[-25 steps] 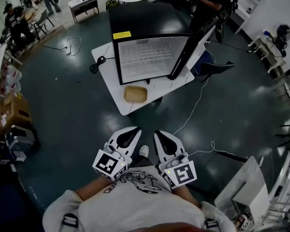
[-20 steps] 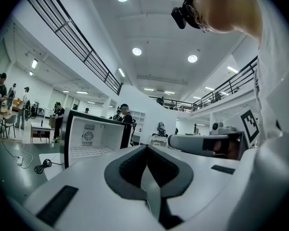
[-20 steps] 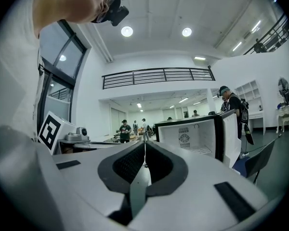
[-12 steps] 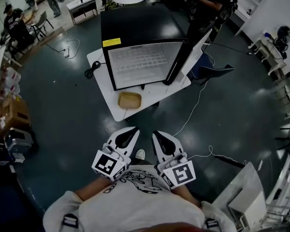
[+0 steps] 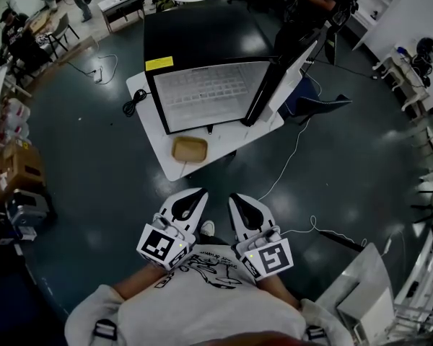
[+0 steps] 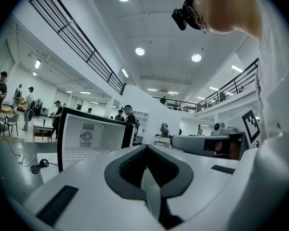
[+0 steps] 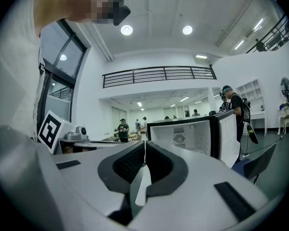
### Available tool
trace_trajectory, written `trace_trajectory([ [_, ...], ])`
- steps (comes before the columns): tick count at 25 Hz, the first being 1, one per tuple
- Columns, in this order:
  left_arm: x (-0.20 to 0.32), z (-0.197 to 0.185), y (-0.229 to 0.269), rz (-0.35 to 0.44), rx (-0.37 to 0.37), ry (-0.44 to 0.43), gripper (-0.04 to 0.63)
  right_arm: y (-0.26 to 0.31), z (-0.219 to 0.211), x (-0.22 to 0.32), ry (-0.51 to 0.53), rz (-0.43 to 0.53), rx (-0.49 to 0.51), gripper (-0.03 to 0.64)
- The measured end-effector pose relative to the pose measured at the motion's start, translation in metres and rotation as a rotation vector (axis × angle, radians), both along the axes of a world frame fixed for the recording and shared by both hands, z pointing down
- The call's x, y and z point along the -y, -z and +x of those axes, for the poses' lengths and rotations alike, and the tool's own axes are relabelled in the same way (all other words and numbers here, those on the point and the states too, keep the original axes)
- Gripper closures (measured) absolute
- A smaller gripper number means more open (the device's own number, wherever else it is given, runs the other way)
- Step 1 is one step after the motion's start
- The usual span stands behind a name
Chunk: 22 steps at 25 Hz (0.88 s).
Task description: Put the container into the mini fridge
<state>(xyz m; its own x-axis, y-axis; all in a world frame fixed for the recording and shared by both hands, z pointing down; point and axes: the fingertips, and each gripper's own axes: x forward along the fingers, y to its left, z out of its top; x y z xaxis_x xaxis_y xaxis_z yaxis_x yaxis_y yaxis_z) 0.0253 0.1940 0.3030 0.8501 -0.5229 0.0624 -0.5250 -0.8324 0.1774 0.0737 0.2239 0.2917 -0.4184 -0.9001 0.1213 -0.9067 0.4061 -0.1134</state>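
The left tool (image 5: 195, 194) and right tool (image 5: 236, 198) are both closed and empty. The container (image 5: 190, 149) sits on the surface (image 5: 153, 132) just before the open fridge (image 5: 195, 34). It is at 12 o'clock from the left tool, well apart, long axis 9-to-3. The left tool looks nearer.

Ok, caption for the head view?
Shut left gripper and right gripper face open mini fridge, container on table.

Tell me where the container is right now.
In the head view, the tan container sits on the white table, just in front of the open mini fridge, near the table's edge that faces the person.
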Motion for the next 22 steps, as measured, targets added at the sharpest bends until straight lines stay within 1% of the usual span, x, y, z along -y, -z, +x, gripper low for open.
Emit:
trace_trajectory([
  [9,0.018,0.005,-0.004,-0.012,-0.004,-0.004,0.581,-0.003,0.005,0.018,-0.006,-0.008,-0.005,0.588],
  [16,0.048,0.003,-0.003,-0.012,-0.008,0.008,0.581,-0.003,0.003,0.049,0.003,-0.013,-0.011,0.588],
  [22,0.084,-0.002,-0.007,-0.013,-0.006,0.011,0.581,-0.005,-0.002,0.086,0.009,-0.015,-0.016,0.588],
])
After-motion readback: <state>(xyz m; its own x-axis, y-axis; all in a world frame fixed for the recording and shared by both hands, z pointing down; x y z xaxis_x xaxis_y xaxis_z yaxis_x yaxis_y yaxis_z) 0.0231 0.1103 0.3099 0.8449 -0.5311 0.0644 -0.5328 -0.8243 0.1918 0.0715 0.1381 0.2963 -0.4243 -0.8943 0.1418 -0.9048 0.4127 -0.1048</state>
